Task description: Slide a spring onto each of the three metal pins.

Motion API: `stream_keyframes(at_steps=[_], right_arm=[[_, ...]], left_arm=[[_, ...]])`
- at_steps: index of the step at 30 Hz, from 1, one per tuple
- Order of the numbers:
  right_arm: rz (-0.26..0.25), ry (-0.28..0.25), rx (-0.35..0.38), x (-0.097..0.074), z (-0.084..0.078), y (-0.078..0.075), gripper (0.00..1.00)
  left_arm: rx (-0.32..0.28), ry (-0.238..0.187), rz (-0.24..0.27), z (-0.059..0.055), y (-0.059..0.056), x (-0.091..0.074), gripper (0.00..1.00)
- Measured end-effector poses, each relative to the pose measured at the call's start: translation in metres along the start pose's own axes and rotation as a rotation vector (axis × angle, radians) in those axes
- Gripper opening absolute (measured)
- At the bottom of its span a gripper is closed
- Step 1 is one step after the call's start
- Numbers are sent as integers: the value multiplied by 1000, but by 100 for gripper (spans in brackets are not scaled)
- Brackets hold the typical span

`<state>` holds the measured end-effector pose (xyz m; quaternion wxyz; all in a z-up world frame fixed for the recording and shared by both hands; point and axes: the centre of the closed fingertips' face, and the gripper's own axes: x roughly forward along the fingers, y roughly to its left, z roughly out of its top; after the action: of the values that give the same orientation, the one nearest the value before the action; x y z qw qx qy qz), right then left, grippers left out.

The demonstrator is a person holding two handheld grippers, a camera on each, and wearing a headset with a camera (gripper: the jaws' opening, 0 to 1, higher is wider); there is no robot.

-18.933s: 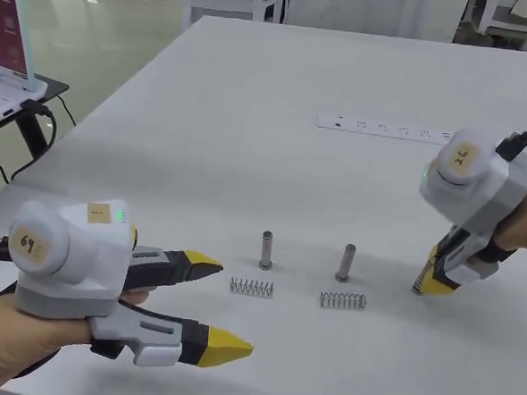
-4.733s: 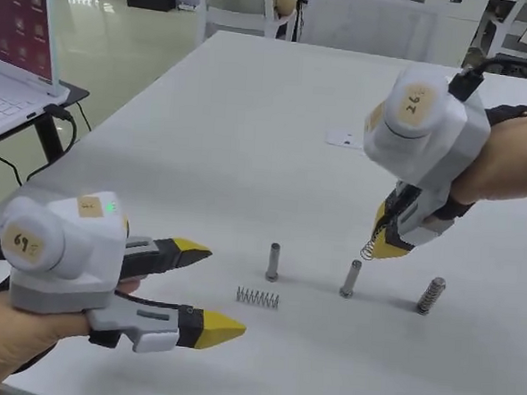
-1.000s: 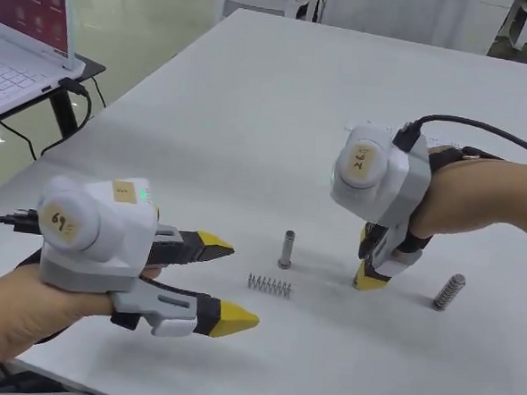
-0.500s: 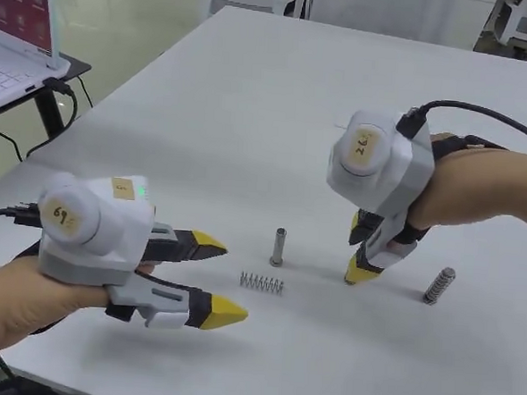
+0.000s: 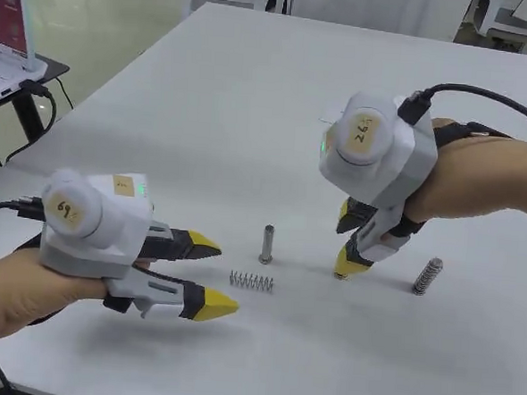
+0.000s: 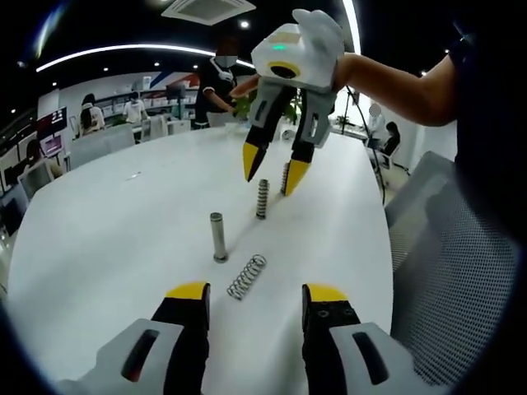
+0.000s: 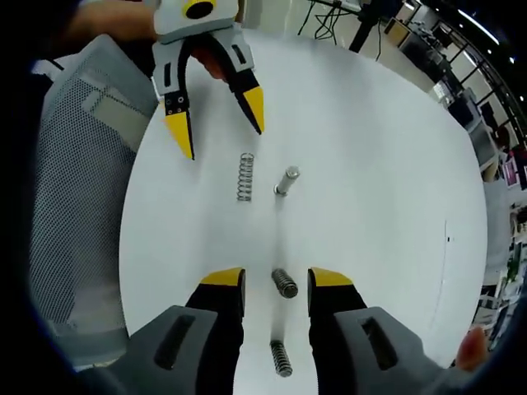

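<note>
Three pins stand in a row on the white table [image 5: 206, 113]. The left pin [image 5: 267, 244] [image 6: 217, 237] [image 7: 285, 179] is bare. A loose spring [image 5: 251, 281] [image 6: 247, 276] [image 7: 244, 176] lies flat just in front of it. The middle pin [image 7: 285, 284] [image 6: 263, 198] wears a spring and stands between the open jaws of my right gripper [image 5: 346, 243] [image 7: 276, 280], untouched by them. The far right pin [image 5: 427, 276] [image 7: 281, 358] also carries a spring. My left gripper [image 5: 212, 275] [image 6: 257, 292] hovers open, its tips pointing at the loose spring from a short distance.
A laptop [image 5: 4, 52] on a side stand sits beyond the table's left edge. A black cable [image 5: 484, 95] trails from the right gripper. A mesh chair [image 6: 449, 271] stands by the near edge. People stand in the far background [image 6: 218, 82].
My right gripper was low and closed around the middle pin a second ago; it has opened and risen slightly, leaving the spring on the pin. The left gripper holds its place.
</note>
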<state>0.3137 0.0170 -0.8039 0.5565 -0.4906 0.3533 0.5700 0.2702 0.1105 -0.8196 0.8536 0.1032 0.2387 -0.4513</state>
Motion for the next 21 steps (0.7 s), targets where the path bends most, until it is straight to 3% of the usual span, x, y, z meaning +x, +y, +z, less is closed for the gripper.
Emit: stream_keyframes(at_steps=[21], right_arm=[[-8, -27, 5, -6, 1, -1, 29]], left_arm=[[27, 46, -47, -7, 5, 22, 30]])
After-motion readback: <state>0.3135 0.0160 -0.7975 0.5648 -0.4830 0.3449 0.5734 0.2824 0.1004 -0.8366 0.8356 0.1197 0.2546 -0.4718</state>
